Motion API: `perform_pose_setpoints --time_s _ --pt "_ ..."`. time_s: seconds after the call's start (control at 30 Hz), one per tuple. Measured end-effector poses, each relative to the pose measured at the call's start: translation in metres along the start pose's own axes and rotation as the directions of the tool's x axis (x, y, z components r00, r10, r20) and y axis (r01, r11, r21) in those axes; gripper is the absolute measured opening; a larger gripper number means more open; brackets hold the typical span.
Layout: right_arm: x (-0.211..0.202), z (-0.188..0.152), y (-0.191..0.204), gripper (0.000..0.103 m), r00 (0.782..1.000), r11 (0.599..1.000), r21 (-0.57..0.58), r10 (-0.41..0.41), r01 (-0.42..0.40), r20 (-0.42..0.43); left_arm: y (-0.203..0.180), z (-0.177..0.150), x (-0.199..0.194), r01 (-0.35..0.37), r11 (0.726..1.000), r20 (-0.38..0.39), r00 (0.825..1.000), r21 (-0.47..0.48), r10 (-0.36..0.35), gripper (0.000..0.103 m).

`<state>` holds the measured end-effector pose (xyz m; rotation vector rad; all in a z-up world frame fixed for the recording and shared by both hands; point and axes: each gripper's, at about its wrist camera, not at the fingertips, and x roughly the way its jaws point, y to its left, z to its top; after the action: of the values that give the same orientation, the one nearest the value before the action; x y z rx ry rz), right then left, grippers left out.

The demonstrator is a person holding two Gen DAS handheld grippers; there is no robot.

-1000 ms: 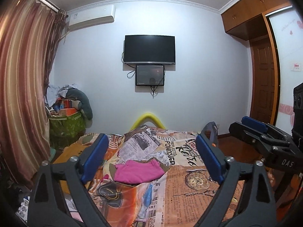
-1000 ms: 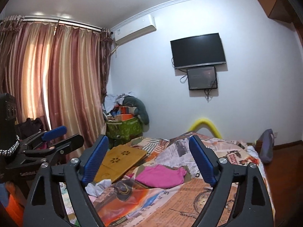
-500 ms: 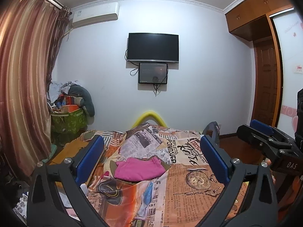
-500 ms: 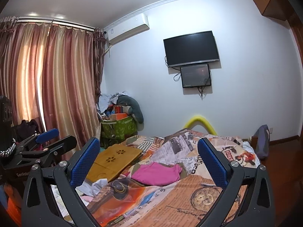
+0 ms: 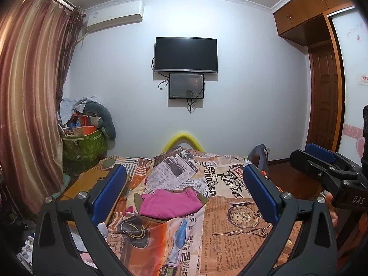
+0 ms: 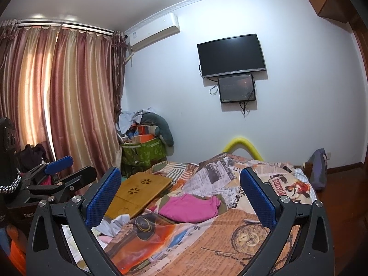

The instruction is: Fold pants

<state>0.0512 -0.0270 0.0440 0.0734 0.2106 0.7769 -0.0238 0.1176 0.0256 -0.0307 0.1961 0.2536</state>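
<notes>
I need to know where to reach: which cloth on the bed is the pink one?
The pink pants, bunched mid-bed on the newspaper-print bedspread; the small white cloth lies nearer the bed's left edge.

The bedspread (image 5: 230,207) is printed like old newspaper. In the left wrist view its large dark headline reads "PONDAKER" or close to it, with "REFLECTO" in smaller capitals beside it; a script word nearby cannot be made out. In the right wrist view a cartoon badge on the bedspread (image 6: 287,184) carries red lettering that looks like "FRUITY". The right tool (image 5: 322,163), seen at the edge of the left wrist view, bears "DAS" in white. The left tool (image 6: 62,172) shows "Gen" on its body, the rest cut off.
</notes>
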Motion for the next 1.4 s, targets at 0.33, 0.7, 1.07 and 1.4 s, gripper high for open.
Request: perform_pose_setpoints --time_s 0.33,0.7,1.07,1.4 --pt "-0.0010 -0.0008 0.0000 0.103 1.000 1.000 -0.002 -0.007 0.007 -0.005 0.0014 0.0007 0.0008 0.007 1.000 -0.003 1.000 -0.004 -0.007 0.102" --pt "-0.0048 0.0010 -0.0047 0.103 1.000 1.000 -0.004 -0.023 0.023 -0.009 0.0004 0.0011 0.0034 0.020 1.000 -0.008 1.000 -0.002 -0.020 0.102" --pt "-0.0051 0.0006 -0.0052 0.103 1.000 1.000 -0.004 -0.025 0.025 -0.008 0.0025 0.0001 0.0044 0.053 0.999 -0.016 0.998 -0.008 -0.053 0.103" --pt "-0.0063 0.0006 -0.0062 0.103 1.000 1.000 -0.002 -0.027 0.027 -0.010 0.0030 -0.0002 0.0037 0.067 0.998 -0.017 0.998 0.004 -0.067 0.103"
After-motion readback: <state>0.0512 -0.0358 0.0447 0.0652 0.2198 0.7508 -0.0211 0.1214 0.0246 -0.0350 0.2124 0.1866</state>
